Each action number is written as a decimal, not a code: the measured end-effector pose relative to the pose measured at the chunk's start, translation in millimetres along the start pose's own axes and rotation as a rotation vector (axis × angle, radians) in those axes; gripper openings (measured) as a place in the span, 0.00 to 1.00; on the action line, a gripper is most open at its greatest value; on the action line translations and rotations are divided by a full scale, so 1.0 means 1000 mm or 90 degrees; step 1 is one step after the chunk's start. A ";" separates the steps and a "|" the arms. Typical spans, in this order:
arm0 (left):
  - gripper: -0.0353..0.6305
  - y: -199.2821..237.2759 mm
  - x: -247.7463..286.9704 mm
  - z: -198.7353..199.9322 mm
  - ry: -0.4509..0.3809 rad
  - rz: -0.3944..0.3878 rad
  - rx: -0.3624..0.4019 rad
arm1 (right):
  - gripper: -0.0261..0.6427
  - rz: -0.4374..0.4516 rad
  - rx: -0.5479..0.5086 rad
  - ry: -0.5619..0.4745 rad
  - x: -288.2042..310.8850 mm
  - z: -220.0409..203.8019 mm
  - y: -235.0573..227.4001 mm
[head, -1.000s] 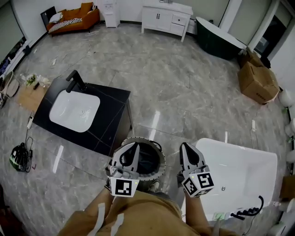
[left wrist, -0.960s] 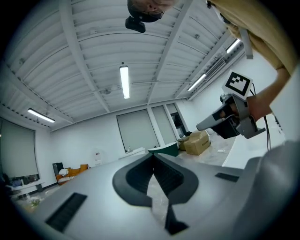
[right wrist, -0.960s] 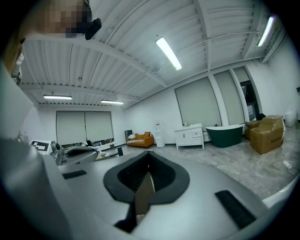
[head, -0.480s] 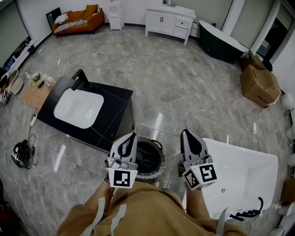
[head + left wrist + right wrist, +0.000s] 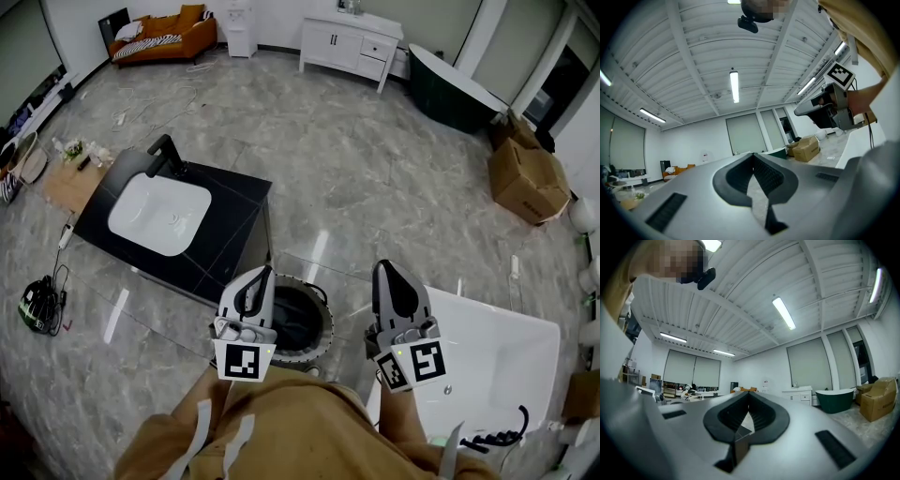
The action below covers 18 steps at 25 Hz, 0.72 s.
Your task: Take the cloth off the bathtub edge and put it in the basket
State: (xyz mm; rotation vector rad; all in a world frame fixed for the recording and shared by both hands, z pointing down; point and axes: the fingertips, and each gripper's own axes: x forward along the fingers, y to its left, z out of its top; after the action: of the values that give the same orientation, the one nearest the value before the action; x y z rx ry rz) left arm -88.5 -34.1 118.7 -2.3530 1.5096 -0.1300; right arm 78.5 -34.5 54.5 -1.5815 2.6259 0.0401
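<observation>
Marble floor; bathtub right of right gripper, no cloth visible on its rim. Basket ahead, nearer left gripper. Both grippers pressed together, empty.

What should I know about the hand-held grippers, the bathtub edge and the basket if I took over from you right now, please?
Left hand-held gripper: shut, nothing between its jaws, held over the near-left side of the basket.
Right hand-held gripper: shut, empty, held between the basket and the white bathtub.
Things: the basket stands on the floor just left of the bathtub. No cloth shows on the visible tub rim. The basket's inside is dark, so I cannot tell whether the cloth lies in it.
Done: probably the transfer.
Left: look into the basket to confirm.
</observation>
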 end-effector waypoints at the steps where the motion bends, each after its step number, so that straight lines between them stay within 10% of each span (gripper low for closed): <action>1: 0.06 0.001 0.000 0.001 -0.001 0.000 0.005 | 0.05 0.001 -0.013 -0.004 0.001 0.003 0.003; 11: 0.06 0.015 -0.015 0.013 -0.007 0.032 -0.097 | 0.05 0.008 -0.166 -0.032 0.000 0.020 0.027; 18: 0.06 0.034 -0.029 0.009 0.012 0.050 -0.063 | 0.05 -0.006 -0.174 0.008 0.005 0.001 0.020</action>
State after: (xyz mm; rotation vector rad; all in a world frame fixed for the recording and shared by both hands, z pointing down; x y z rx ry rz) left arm -128.1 -19.1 102.3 -2.3701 1.6507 -0.0597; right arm 58.3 -29.2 53.1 -1.6742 2.7173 0.4065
